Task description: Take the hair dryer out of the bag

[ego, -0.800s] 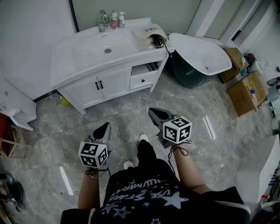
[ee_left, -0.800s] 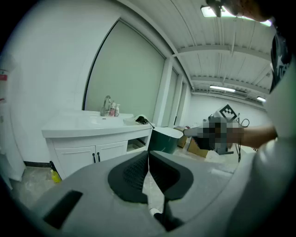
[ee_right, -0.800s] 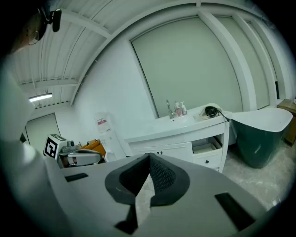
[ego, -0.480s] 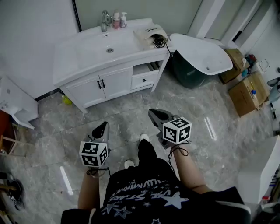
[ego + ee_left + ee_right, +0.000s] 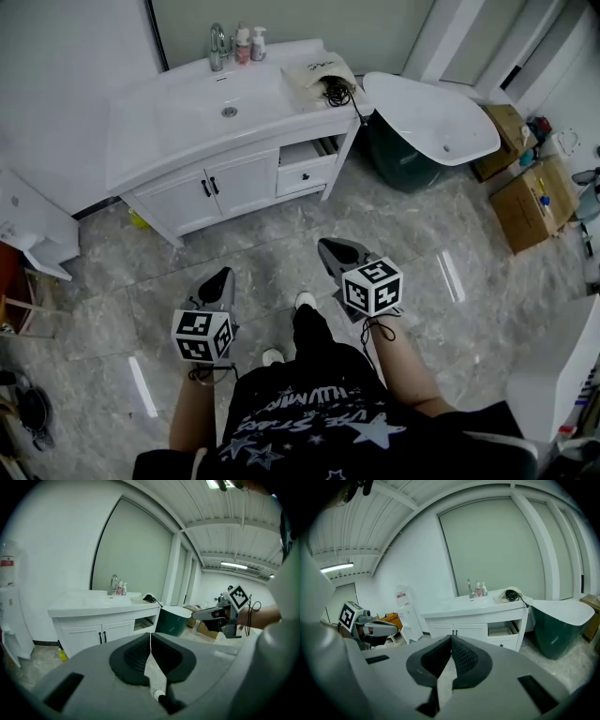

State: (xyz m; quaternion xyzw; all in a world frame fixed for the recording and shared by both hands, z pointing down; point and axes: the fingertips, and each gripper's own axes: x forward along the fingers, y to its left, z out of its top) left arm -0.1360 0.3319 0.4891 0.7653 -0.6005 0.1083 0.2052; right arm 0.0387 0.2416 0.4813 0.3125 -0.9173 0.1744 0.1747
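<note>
A beige bag (image 5: 321, 73) lies on the right end of the white vanity top (image 5: 187, 117), several steps ahead of me. The black hair dryer (image 5: 337, 92) with its cord shows at the bag's mouth. In the right gripper view the bag (image 5: 504, 598) with the dark hair dryer (image 5: 512, 595) is small and far off. My left gripper (image 5: 224, 275) and right gripper (image 5: 325, 247) hover over the floor in front of the person, far from the vanity. Both are shut with nothing between their jaws. Each shows in its own view too: the left gripper (image 5: 150, 635), the right gripper (image 5: 451, 639).
A tap and two bottles (image 5: 242, 42) stand behind the sink. A drawer (image 5: 305, 171) under the bag stands open. A dark green tub with a white rim (image 5: 431, 117) sits right of the vanity, cardboard boxes (image 5: 530, 192) beyond it. A white unit (image 5: 28, 230) stands at the left.
The head view has shifted slightly. Both grippers stay shut and in about the same place before the person, the right one a little lower in the picture.
</note>
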